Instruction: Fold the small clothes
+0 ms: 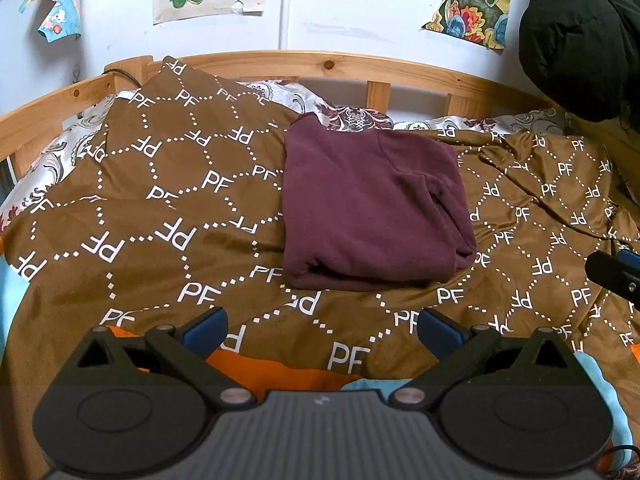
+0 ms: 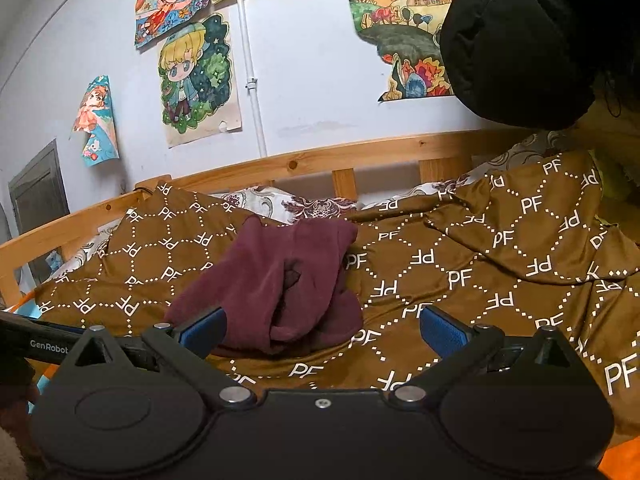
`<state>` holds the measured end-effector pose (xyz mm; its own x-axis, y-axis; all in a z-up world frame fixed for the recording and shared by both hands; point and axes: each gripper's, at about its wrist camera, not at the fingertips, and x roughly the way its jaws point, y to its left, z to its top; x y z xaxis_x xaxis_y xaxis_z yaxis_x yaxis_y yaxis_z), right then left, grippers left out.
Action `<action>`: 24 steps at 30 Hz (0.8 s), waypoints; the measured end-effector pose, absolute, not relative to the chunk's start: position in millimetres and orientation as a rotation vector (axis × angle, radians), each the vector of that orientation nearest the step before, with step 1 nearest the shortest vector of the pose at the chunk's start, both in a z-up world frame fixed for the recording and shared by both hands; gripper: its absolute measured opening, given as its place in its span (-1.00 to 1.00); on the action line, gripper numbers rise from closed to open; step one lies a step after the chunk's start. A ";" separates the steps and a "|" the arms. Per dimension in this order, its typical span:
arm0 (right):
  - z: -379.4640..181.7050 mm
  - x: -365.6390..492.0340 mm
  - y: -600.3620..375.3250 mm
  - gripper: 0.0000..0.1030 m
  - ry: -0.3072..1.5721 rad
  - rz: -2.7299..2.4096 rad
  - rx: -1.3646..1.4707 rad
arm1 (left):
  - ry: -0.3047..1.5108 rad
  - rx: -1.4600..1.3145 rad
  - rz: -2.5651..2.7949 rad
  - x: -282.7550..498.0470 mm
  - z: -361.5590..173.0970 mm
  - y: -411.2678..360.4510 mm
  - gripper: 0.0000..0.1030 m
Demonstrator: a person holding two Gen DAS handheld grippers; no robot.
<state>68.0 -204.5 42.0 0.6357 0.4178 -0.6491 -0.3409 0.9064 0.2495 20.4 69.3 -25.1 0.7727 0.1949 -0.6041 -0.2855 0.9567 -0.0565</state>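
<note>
A maroon garment [image 1: 372, 208] lies folded into a thick rectangle on the brown "PF" patterned blanket [image 1: 160, 208]. My left gripper [image 1: 320, 330] is open and empty, hovering just in front of the garment's near edge. In the right wrist view the maroon garment [image 2: 276, 280] shows from its side, with folded layers facing me. My right gripper [image 2: 320, 330] is open and empty, just in front of it and slightly to its right. The right gripper's tip also shows in the left wrist view [image 1: 616, 276] at the right edge.
A wooden bed rail [image 1: 320, 64] runs behind the blanket against a white wall with drawings. A black padded coat [image 1: 580, 36] hangs at the upper right. A patterned white pillow [image 1: 344, 114] lies behind the garment. Orange and light blue fabric [image 1: 280, 372] lies under my left gripper.
</note>
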 end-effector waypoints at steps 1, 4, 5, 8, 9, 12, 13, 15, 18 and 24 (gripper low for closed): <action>41.9 68.0 -204.6 0.99 0.768 0.434 0.107 | 0.637 -0.148 0.262 20.6 -24.8 68.9 0.99; 41.8 68.1 -204.8 0.99 0.768 0.434 0.107 | 0.638 -0.148 0.262 20.6 -24.8 68.6 0.99; 41.8 68.1 -204.9 0.99 0.768 0.435 0.107 | 0.638 -0.147 0.261 20.6 -24.8 68.3 0.99; 41.6 68.3 -205.1 0.99 0.769 0.435 0.107 | 0.639 -0.145 0.260 20.8 -24.8 67.6 0.99; 41.5 68.3 -205.2 0.99 0.769 0.435 0.106 | 0.639 -0.145 0.260 20.7 -24.8 67.5 0.99; 41.7 68.2 -205.5 0.99 0.769 0.435 0.107 | 0.639 -0.147 0.260 20.7 -24.8 67.6 0.99; 41.7 68.2 -205.5 0.99 0.768 0.436 0.107 | 0.640 -0.147 0.261 20.8 -24.9 67.3 0.99; 41.6 68.4 -205.7 0.99 0.769 0.433 0.107 | 0.642 -0.146 0.260 20.7 -25.3 66.4 0.99; 40.9 69.8 -206.6 0.99 0.773 0.426 0.109 | 0.643 -0.144 0.258 20.4 -25.3 66.5 0.99; 40.5 70.7 -207.9 0.99 0.775 0.423 0.108 | 0.645 -0.145 0.258 20.4 -25.0 66.5 0.99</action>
<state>70.7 -207.9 40.5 0.6355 0.4083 -0.6553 -0.3297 0.9109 0.2479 20.4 66.5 -25.0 0.7689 0.1924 -0.6097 -0.2817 0.9580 -0.0530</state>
